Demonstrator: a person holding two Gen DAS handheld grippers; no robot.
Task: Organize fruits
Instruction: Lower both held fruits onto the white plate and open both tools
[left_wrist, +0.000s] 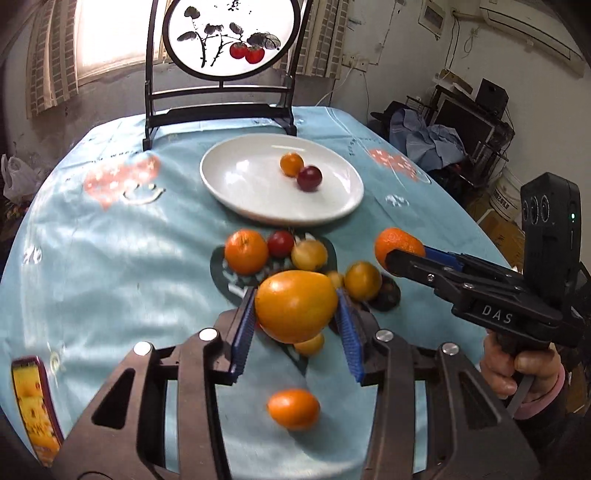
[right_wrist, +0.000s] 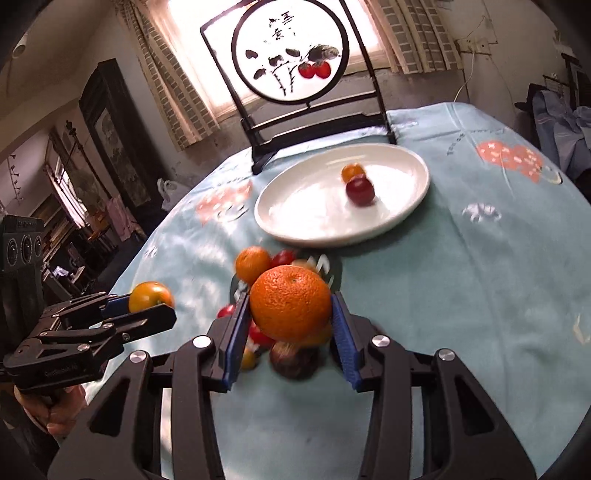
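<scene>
My left gripper (left_wrist: 296, 308) is shut on a smooth yellow-orange persimmon-like fruit (left_wrist: 295, 304), held above the table. My right gripper (right_wrist: 290, 312) is shut on a dimpled orange mandarin (right_wrist: 291, 302), also lifted. Each gripper shows in the other's view: the right gripper (left_wrist: 400, 254) with its mandarin (left_wrist: 397, 243) at right, the left gripper (right_wrist: 153, 304) with its fruit (right_wrist: 149, 295) at left. A white oval plate (left_wrist: 236, 184) further back carries a small orange fruit (left_wrist: 291, 164) and a dark red one (left_wrist: 309, 178). A heap of loose fruits (left_wrist: 280, 251) lies below the grippers.
A light blue cloth (left_wrist: 110, 240) covers the round table. A black-framed round screen with painted fruit (left_wrist: 221, 74) stands behind the plate. A lone orange fruit (left_wrist: 293, 408) lies near the front. A yellow packet (left_wrist: 35, 402) sits at the left edge. A person's hand (left_wrist: 517, 373) grips the right handle.
</scene>
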